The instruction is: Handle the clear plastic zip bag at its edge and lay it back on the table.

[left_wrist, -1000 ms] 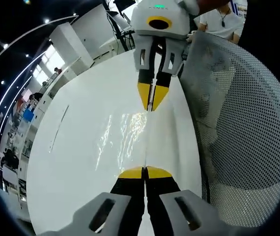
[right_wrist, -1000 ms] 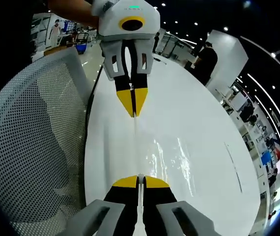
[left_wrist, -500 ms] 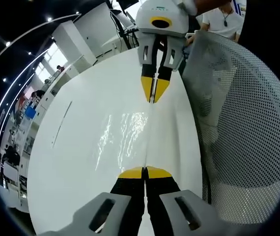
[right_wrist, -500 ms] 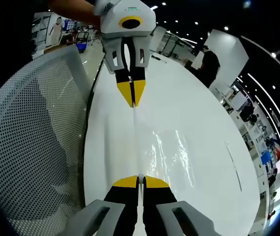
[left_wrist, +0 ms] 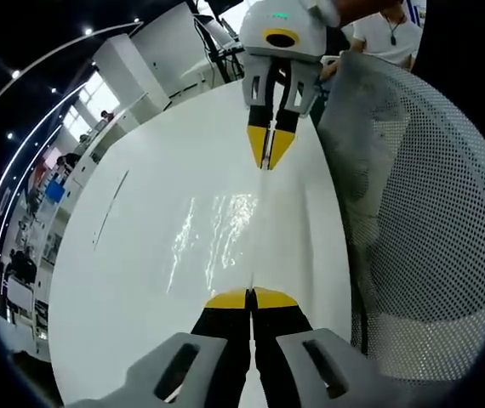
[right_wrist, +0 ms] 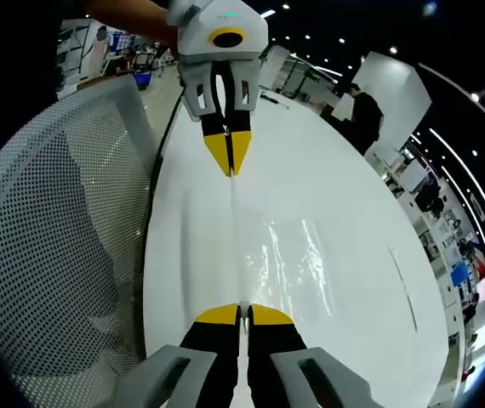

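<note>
Clear zip bag (left_wrist: 217, 229) is stretched between the two grippers over the white surface (left_wrist: 123, 280), each clamped on one end of the same edge: left gripper (left_wrist: 251, 299), right gripper (right_wrist: 241, 313). Judging by glare and wrinkles it's thin, limp, near weightless and slick. Best hold is the stiffer zip edge; the film would likely slip or crumple. Mesh chair (left_wrist: 421, 212) alongside.

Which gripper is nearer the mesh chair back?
Neither clearly: the left gripper and right gripper pinch opposite ends of the zip bag edge, each alongside the mesh chair back.
</note>
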### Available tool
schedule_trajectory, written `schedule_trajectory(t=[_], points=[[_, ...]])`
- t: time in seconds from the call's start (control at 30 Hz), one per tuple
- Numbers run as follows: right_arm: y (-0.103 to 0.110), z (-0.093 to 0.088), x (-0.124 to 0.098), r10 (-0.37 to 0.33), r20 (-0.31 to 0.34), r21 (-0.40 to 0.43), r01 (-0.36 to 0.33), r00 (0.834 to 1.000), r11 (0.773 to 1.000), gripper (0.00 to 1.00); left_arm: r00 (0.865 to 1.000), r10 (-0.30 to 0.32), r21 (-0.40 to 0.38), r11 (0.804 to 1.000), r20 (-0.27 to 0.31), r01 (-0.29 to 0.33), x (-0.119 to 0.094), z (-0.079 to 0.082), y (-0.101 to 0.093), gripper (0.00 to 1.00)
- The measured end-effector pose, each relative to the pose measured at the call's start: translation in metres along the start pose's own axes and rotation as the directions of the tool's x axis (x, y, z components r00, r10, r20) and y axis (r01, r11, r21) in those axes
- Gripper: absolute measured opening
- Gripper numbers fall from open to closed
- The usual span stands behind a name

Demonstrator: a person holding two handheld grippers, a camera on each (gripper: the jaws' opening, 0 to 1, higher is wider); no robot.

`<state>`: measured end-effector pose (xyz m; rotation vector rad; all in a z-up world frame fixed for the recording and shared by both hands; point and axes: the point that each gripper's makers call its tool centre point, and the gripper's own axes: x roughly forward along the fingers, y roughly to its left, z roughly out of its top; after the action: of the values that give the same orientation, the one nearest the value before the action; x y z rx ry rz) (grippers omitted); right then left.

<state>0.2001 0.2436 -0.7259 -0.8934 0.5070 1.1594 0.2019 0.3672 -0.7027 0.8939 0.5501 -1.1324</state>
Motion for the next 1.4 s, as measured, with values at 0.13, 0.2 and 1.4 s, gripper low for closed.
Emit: schedule_trajectory(t=[0.13,0.2,1.4], points=[[0.001,0.003,-0.001,0.001,0.011,0.001,-0.001,1.0,1.0,0.0,1.0,-0.003,0.0,1.0,0.01,0.003,-0.001,0.002,-0.001,0.0],[0.003,0.002,0.001,0.007,0.005,0.0,-0.007,1.0,1.0,0.0,1.0,0.0,0.004,1.0,0.009,0.0,-0.001,0.003,-0.001,0.0],[-0.005,0.041,0.001,0.019,0.083,0.041,-0.022,0.996,0.999,0.03,0.999,-0.001,0.1,0.995,0.054,-0.005,0.0,0.023,-0.008,0.0]])
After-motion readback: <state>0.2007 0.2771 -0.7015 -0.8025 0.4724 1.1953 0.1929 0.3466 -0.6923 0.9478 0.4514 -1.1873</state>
